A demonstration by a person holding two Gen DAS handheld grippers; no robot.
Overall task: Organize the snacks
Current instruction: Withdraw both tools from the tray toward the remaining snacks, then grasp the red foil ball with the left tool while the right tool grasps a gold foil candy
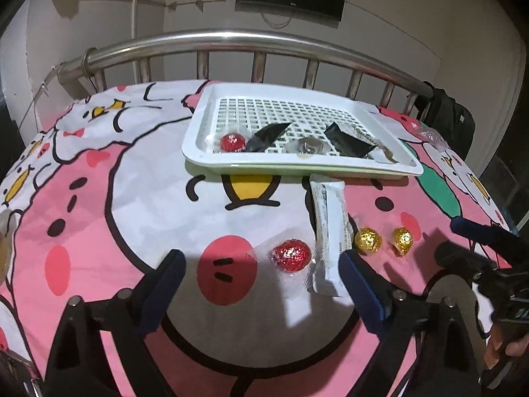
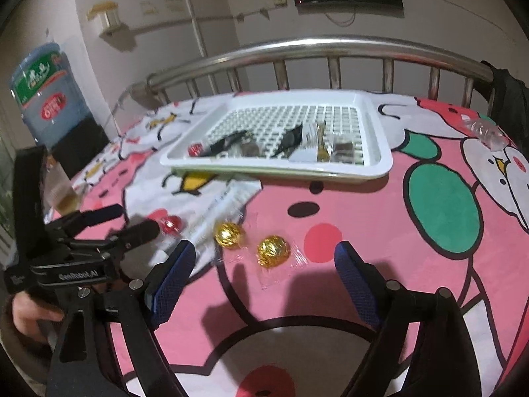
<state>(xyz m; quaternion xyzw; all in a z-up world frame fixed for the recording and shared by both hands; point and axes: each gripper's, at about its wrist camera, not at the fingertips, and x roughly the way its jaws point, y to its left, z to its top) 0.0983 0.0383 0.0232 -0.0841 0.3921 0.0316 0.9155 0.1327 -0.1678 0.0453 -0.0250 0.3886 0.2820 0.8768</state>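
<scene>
On bedsheet – white snack bar (image 1: 329, 235) | long axis toward tray (image 1: 198, 152)

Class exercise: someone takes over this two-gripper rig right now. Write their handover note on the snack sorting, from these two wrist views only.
Left tongs: open, empty, just short of the red candy on the bedsheet.
Right tongs: open, empty, facing two gold candies.
White tray: already holds a red candy, black packets and a few clear-wrapped pieces.
Left to do: the red candy, both gold candies and the long white packet beside them; a clear-wrapped item also lies right of the tray.
</scene>
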